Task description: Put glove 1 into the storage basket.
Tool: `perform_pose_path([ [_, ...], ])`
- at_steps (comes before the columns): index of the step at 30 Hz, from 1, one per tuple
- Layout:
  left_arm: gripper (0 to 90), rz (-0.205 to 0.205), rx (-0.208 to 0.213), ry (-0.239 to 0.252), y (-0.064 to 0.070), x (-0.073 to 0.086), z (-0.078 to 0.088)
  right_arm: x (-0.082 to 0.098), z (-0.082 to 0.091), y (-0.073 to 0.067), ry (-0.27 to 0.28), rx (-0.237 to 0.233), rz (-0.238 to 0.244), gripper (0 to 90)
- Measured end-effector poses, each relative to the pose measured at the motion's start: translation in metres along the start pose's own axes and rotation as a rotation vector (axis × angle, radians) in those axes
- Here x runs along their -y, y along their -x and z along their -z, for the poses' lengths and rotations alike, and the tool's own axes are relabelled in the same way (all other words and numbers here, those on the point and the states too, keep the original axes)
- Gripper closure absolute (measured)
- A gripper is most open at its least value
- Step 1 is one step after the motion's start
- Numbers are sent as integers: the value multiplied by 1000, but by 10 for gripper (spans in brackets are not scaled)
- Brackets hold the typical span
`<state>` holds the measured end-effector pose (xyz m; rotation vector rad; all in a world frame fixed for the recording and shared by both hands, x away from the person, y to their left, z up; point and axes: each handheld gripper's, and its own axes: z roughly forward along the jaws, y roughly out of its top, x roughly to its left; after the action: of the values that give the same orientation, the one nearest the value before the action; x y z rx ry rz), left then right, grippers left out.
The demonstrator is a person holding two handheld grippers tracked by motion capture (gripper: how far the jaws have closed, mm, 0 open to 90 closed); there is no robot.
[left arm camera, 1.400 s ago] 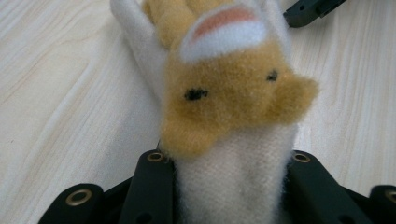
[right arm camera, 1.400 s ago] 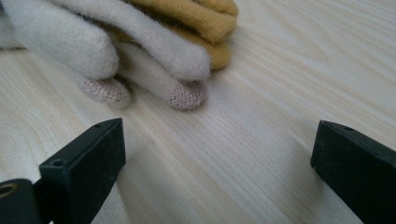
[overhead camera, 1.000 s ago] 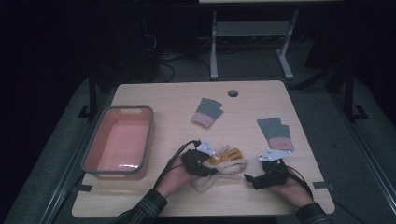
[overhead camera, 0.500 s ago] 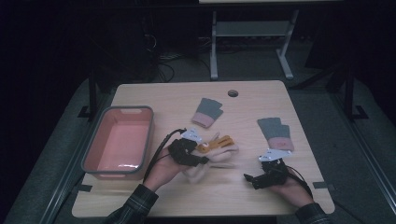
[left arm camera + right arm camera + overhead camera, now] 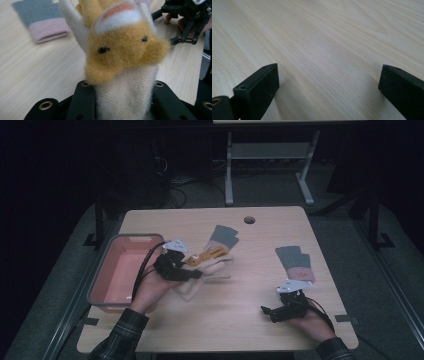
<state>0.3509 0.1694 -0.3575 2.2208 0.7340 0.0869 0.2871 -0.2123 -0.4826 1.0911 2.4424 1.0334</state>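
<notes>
Cream knitted glove with a fuzzy orange animal face [image 5: 125,50] sits clamped by its cuff in my left gripper [image 5: 192,272], lifted above the wooden counter [image 5: 235,320] just right of the pink plastic bin [image 5: 107,285]. My right gripper [image 5: 267,311] rests wide and empty at near right.

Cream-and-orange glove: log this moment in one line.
left gripper: shut on cream-and-orange glove, lifted | right gripper: open, on table | pink bin: beside
</notes>
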Motion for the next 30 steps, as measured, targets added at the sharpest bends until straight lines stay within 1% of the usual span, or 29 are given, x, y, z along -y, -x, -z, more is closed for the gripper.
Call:
perform_pose_path([
  [7, 690, 30, -52, 9, -16, 6, 22, 0, 0, 0, 0, 0, 1, 29],
  [8, 690, 42, -59, 13, -18, 8, 25, 0, 0, 0, 0, 0, 1, 29],
  [12, 690, 54, -86, 14, -27, 13, 36, 0, 0, 0, 0, 0, 1, 29],
  [16, 690, 75, -113, 29, -33, 18, 47, 0, 0, 0, 0, 0, 1, 29],
  [19, 690, 94, -137, 40, -39, 23, 57, 0, 0, 0, 0, 0, 0, 29],
  [20, 689, 108, -144, 53, -40, 25, 60, 0, 0, 0, 0, 0, 0, 29],
  [21, 690, 110, -151, 52, -43, 27, 63, 0, 0, 0, -1, 0, 0, 29],
  [23, 690, 130, -168, 62, -46, 31, 69, 0, 0, 0, 0, 0, -1, 29],
  [27, 690, 152, -205, 68, -55, 39, 79, 0, 0, 0, 0, 0, 0, 29],
  [30, 690, 179, -235, 74, -62, 48, 87, 0, 0, 0, 0, 0, 1, 29],
])
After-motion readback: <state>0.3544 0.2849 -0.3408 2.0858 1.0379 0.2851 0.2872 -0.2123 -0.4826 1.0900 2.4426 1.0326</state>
